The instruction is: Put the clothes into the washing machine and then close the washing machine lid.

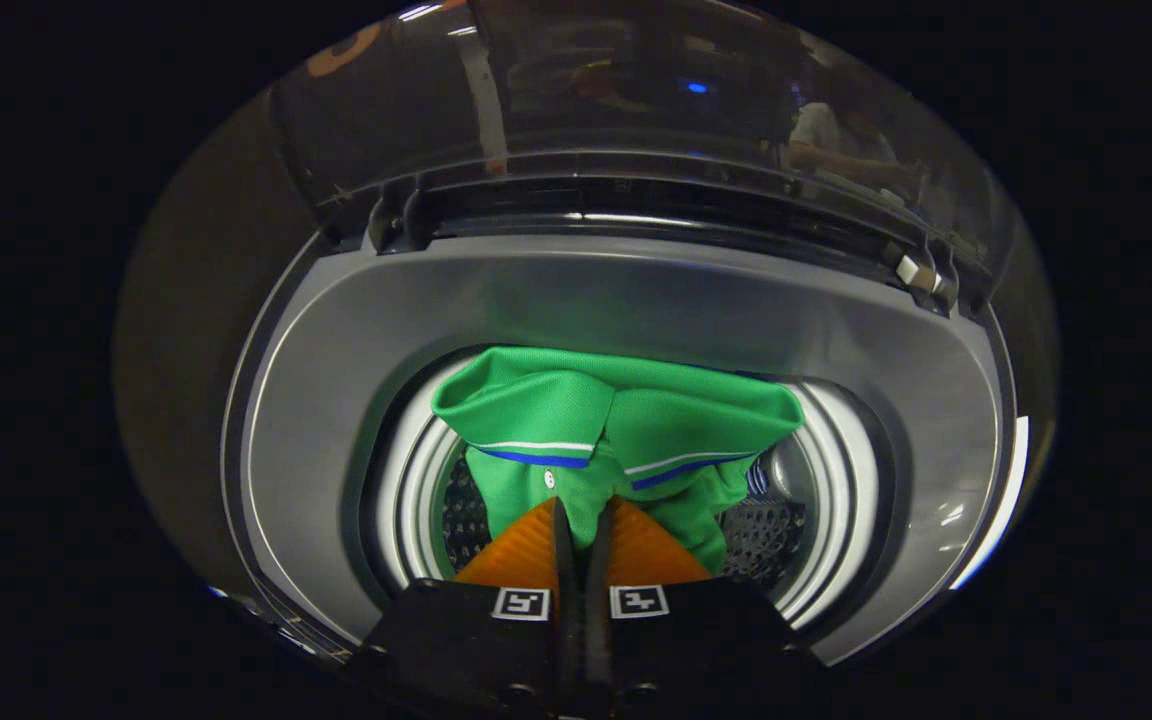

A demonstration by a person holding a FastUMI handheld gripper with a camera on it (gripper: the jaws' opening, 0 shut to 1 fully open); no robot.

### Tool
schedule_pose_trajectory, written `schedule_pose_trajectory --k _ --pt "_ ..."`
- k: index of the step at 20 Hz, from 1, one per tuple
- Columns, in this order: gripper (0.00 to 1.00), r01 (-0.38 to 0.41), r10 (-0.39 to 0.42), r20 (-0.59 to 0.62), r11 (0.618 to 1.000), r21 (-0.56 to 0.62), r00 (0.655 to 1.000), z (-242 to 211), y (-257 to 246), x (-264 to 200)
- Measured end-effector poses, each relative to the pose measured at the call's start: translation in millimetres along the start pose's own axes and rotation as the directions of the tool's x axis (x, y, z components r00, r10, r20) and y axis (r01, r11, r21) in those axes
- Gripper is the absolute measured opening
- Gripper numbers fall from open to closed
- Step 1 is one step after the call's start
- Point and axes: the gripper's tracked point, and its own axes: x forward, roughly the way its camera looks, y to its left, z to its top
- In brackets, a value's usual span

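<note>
A green polo shirt (pixel 626 415) with blue and white stripes on its collar hangs over the round mouth of the washing machine drum (pixel 836 480). My gripper (pixel 584 520) is shut on the shirt's fabric, which is pinched between the two orange fingers (pixel 521 555) just above the drum opening. The rest of the shirt spreads out beyond the fingertips and covers the far part of the opening. The perforated metal drum wall (pixel 771 540) shows on both sides of the shirt. The machine's dark transparent lid (pixel 636 110) stands raised behind the opening.
A grey top panel (pixel 636 300) rings the drum mouth. The lid hinges (pixel 921 275) sit at the back of that panel. A person's reflection shows faintly in the raised lid.
</note>
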Motion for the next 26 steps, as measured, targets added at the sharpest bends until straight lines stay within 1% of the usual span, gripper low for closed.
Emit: schedule_pose_trajectory --k 4,6,8,9,15,20,23,24,26 --pt "0.21 -0.006 0.006 -0.028 1.0 -0.004 1.0 -5.8 -1.2 -0.8" --pt "0.49 -0.009 0.009 0.008 1.0 -0.015 1.0 -1.2 0.3 -2.8" --pt "0.84 -0.013 0.014 0.023 1.0 -0.028 1.0 0.5 1.6 -7.0" --pt "1.0 -0.021 0.022 0.023 0.999 -0.034 0.999 -0.3 3.8 -9.4" --pt "1.0 -0.023 0.026 0.086 0.999 -0.037 0.996 6.4 9.2 -17.8" --pt "1.0 -0.026 0.033 0.199 0.999 -0.036 0.98 23.4 12.6 -44.3" --pt "1.0 -0.051 0.052 0.303 0.999 -0.01 0.952 43.6 19.0 -76.6" --pt "1.0 -0.062 0.061 0.348 0.998 -0.007 0.936 54.2 21.1 -87.4" --pt "1.0 -0.07 0.07 0.45 0.997 -0.016 0.89 81.3 23.1 -122.5"
